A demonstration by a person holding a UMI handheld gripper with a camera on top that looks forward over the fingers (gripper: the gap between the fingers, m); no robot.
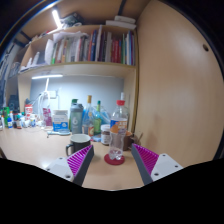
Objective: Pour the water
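The bottle [118,130] stands upright on the worktop [40,150] dead ahead of the tool [114,163], whose fingers are spread; a mug [78,146] sits just left.

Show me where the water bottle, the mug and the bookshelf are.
Water bottle [118,128]: gripper view, on its clear body, just ahead of the open fingers.
Mug [78,146]: gripper view, on its dark side wall, left of the bottle.
Bookshelf [80,67]: gripper view, on the shelf board's front edge under the books.
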